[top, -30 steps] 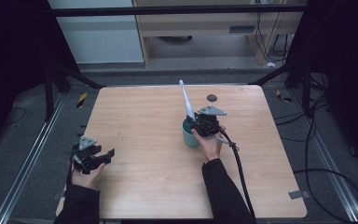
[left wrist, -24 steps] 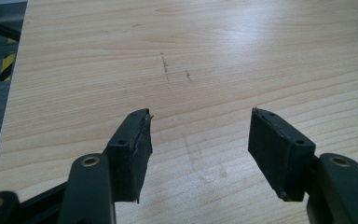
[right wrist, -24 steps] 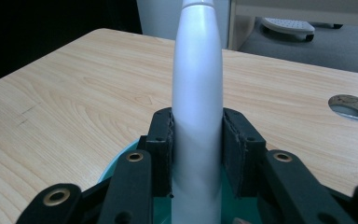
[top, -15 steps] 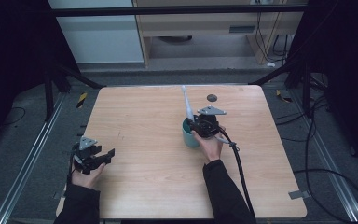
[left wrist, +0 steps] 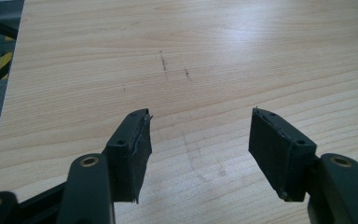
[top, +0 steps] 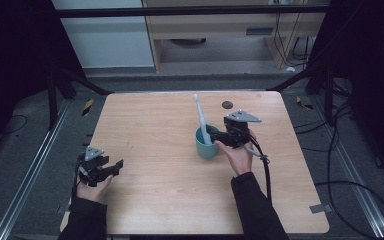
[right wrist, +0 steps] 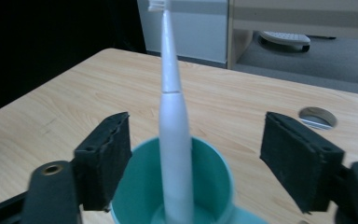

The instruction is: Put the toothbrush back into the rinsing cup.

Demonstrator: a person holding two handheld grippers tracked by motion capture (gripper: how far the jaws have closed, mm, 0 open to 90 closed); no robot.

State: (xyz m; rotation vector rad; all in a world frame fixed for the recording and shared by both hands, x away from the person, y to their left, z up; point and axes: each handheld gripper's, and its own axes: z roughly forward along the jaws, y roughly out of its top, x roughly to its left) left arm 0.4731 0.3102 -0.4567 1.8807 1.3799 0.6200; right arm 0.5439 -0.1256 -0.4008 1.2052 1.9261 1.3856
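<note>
A white electric toothbrush stands head-up in a teal cup near the middle of the wooden table. My right gripper sits just right of the cup. Its jaws have just been opening and now stand open. In the right gripper view the toothbrush rises from the cup between the two pads, touching neither. My left gripper rests near the table's left front edge, and in the left gripper view it stands open over bare wood with nothing between its fingers.
A round cable hole lies in the tabletop behind the right gripper and also shows in the right gripper view. Metal frame rails run along both sides of the table. A cabinet and loose cables stand beyond the far edge.
The right gripper's jaws have let go of the toothbrush, which now stands steeper in the cup. The right hand has drawn back to the right and lifted slightly. The left hand stayed still.
</note>
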